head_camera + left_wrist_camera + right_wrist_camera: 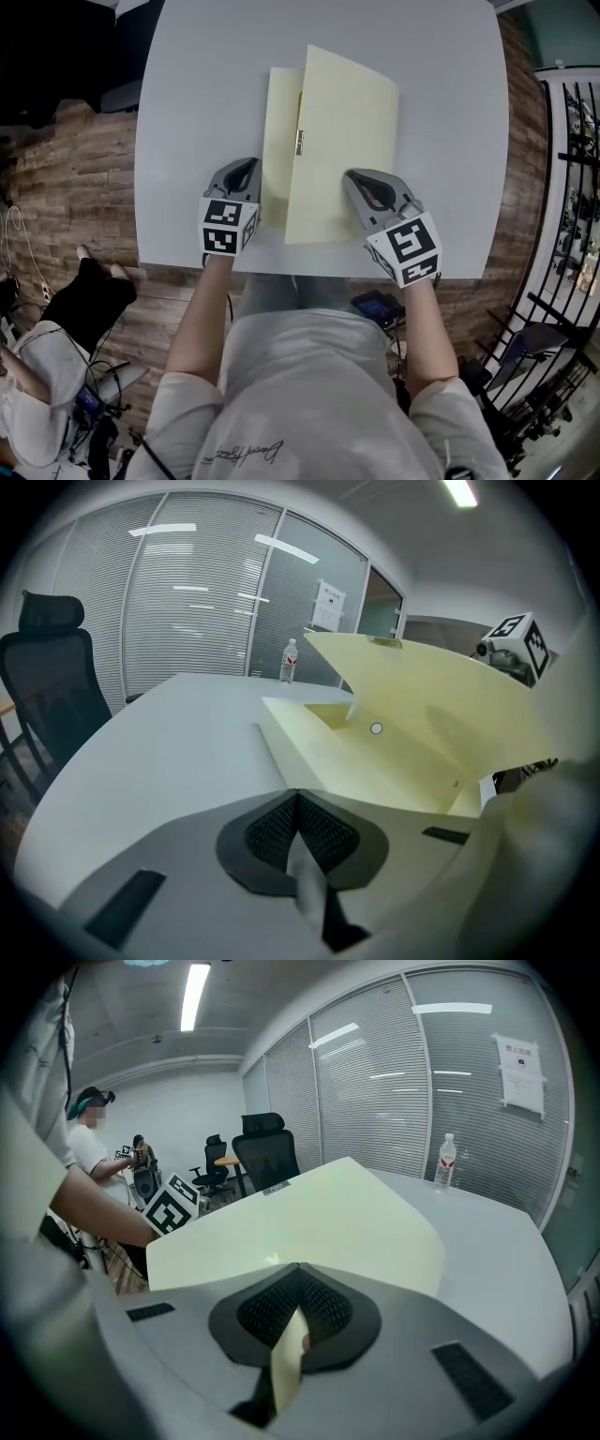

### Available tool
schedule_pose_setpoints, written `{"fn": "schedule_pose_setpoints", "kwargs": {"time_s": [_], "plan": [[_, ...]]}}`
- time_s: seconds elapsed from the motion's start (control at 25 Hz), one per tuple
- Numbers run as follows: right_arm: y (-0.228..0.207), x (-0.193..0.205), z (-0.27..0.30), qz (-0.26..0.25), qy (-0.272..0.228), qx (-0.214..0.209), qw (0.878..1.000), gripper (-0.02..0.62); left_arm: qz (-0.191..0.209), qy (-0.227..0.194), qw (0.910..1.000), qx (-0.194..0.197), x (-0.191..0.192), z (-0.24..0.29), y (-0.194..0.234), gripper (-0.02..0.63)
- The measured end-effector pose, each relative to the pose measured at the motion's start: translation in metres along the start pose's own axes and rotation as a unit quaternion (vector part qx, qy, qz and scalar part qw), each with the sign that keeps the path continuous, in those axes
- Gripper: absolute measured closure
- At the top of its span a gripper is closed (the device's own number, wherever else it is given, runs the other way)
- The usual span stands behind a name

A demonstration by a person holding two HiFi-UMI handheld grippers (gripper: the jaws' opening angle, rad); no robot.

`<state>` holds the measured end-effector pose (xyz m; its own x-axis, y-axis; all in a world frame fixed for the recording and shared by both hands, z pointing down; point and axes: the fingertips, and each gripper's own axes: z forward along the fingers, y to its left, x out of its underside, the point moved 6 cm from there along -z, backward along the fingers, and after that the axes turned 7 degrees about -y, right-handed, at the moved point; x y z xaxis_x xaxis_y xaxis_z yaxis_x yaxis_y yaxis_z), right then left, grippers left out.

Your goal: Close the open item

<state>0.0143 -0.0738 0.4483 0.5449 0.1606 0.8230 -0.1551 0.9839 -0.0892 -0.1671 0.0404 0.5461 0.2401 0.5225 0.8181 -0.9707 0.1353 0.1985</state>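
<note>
A pale yellow folder [342,141] lies open on the grey table [187,94]. Its back leaf [279,131] is flat, and its cover [441,686] is raised at a slant above it. My right gripper [361,180] is shut on the cover's near edge, and the yellow sheet [309,1227] shows pinched between the pads. My left gripper [246,169] sits just left of the back leaf's near corner, jaws together. In the left gripper view the inside of the folder [403,761] lies to the right of the left gripper [297,803].
A water bottle [290,660] stands at the table's far end, also seen as the bottle [446,1162]. A black office chair [52,667] is at the left side. The table's near edge [309,272] runs right behind both grippers. A person [89,1147] stands far off.
</note>
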Motion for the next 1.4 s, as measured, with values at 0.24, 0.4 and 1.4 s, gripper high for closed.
{"fn": "schedule_pose_setpoints", "kwargs": {"time_s": [0.24, 0.4, 1.4], "plan": [[0.004, 0.007, 0.007, -0.004, 0.020, -0.008, 1.000, 0.580, -0.004, -0.001, 1.0000, 0.001, 0.000, 0.002, -0.005, 0.597], [0.007, 0.008, 0.013, -0.012, 0.041, -0.010, 0.999, 0.580, -0.004, -0.002, 1.0000, 0.002, 0.000, 0.002, -0.007, 0.597], [0.023, 0.018, 0.041, -0.044, 0.122, -0.035, 0.991, 0.580, -0.018, -0.007, 0.9998, 0.002, 0.002, 0.002, -0.011, 0.597]]}}
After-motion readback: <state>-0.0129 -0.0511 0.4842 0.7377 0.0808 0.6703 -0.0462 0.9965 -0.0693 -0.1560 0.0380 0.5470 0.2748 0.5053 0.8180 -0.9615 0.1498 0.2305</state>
